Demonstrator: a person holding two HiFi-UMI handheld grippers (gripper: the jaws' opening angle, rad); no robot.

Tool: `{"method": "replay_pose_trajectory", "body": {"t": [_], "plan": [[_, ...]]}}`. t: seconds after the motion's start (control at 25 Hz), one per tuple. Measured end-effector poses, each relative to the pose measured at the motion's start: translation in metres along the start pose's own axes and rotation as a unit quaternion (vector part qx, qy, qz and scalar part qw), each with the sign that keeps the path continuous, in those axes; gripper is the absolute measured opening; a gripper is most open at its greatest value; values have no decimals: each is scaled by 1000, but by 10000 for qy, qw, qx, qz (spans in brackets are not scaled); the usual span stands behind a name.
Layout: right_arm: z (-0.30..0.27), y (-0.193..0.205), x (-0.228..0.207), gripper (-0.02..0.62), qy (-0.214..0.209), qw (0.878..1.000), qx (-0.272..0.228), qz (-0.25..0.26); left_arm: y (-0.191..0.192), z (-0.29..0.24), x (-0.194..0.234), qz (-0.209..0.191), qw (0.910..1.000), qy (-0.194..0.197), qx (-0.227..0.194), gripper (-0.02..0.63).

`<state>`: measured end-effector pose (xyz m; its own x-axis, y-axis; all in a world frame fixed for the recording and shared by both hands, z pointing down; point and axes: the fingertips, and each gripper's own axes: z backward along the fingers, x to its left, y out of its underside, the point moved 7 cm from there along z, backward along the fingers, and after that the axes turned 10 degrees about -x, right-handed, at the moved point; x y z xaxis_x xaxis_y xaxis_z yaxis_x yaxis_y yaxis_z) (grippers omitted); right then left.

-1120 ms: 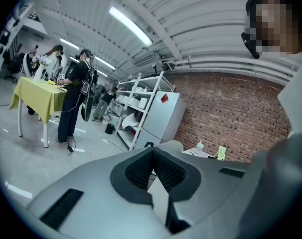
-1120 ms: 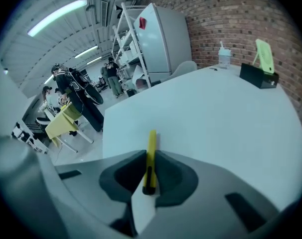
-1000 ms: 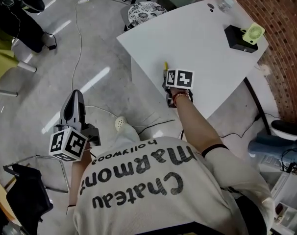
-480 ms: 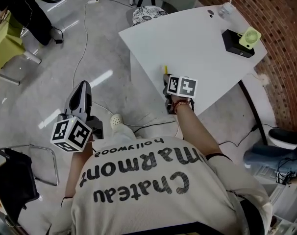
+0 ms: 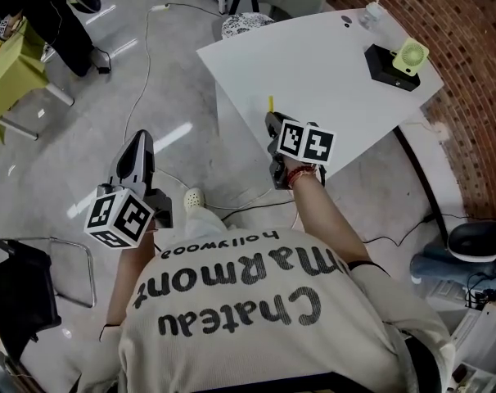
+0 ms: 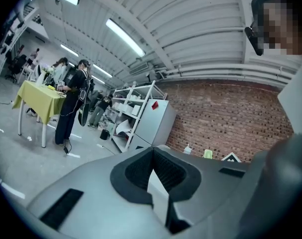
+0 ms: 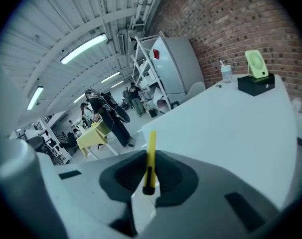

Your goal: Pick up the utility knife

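The utility knife (image 5: 270, 103) is a slim yellow one with a black end, and it sticks out of my right gripper (image 5: 271, 123) above the near edge of the white table (image 5: 330, 64). In the right gripper view the knife (image 7: 150, 153) stands upright between the dark pads, and my right gripper (image 7: 148, 182) is shut on its black end. My left gripper (image 5: 139, 140) hangs over the grey floor to the left of the table. Its jaws meet at the tip with nothing between them (image 6: 153, 154).
A black box (image 5: 385, 64) with a small green fan (image 5: 411, 55) and a bottle (image 5: 369, 12) stand at the table's far end. A patterned chair seat (image 5: 248, 21) is behind the table. Cables run across the floor (image 5: 146, 72). A yellow-green table (image 5: 11, 60) is at far left.
My right gripper has risen off the table with the knife in it and tilted. My left gripper has drifted a little sideways over the floor.
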<state>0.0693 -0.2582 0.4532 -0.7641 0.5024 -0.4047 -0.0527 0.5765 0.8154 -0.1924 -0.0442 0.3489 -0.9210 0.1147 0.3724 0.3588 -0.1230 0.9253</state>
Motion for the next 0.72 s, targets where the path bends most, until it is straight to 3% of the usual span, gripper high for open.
{"method": "replay_pose_trajectory", "body": {"t": [0.72], "plan": [[81,-43,40,57,-871,9908,-948,413,-9,46,-55,-213,9993,66,-295,0]]}}
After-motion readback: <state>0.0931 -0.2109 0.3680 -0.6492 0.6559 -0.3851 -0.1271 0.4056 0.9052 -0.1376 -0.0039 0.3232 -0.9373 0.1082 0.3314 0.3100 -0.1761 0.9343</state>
